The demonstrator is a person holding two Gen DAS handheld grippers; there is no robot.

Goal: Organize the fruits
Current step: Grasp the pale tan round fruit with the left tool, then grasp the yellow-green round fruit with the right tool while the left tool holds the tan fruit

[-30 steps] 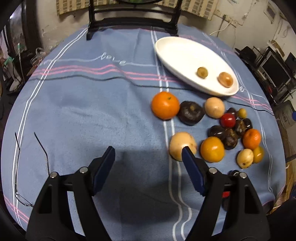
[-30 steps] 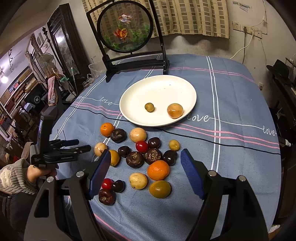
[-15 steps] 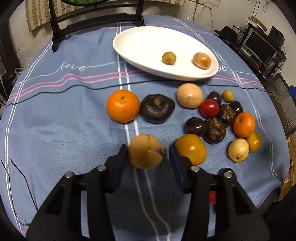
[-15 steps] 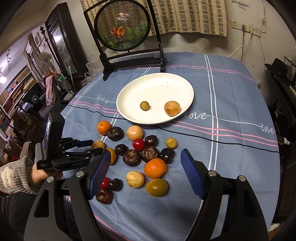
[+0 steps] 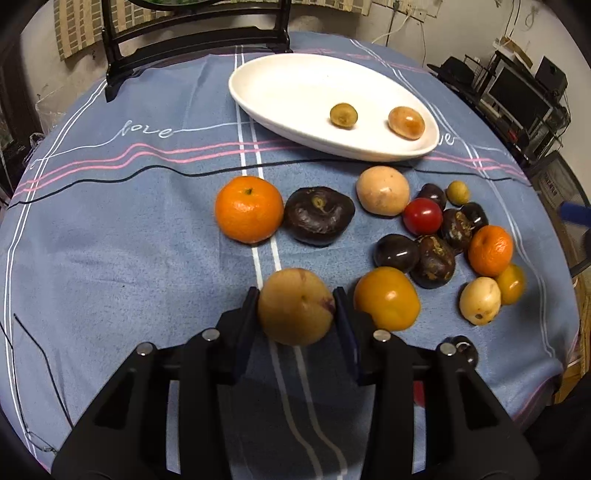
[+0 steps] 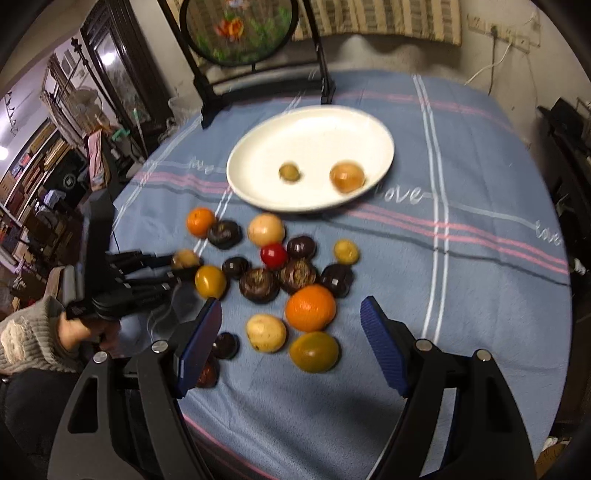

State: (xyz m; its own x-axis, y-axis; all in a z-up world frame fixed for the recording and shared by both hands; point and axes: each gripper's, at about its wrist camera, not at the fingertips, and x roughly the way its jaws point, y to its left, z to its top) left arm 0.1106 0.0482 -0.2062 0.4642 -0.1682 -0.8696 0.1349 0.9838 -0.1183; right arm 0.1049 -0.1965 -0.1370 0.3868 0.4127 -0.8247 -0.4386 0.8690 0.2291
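Several loose fruits lie on the blue tablecloth in front of a white plate, which holds a small green fruit and a brown one. My left gripper points steeply down; its jaws are closing on a tan round fruit, with both pads against its sides. The right wrist view shows that left gripper at the pile's left edge. My right gripper hangs open above an orange, a pale yellow fruit and a yellow-green fruit, holding nothing.
A mandarin and a dark fruit lie just beyond the tan one, an orange-yellow fruit right beside it. A round painted screen on a black stand rises behind the plate. A person's sleeve is at the left.
My left gripper moved over to the tan fruit and its jaws narrowed from wide open until they met its sides. My right gripper sank toward the fruit pile, still open.
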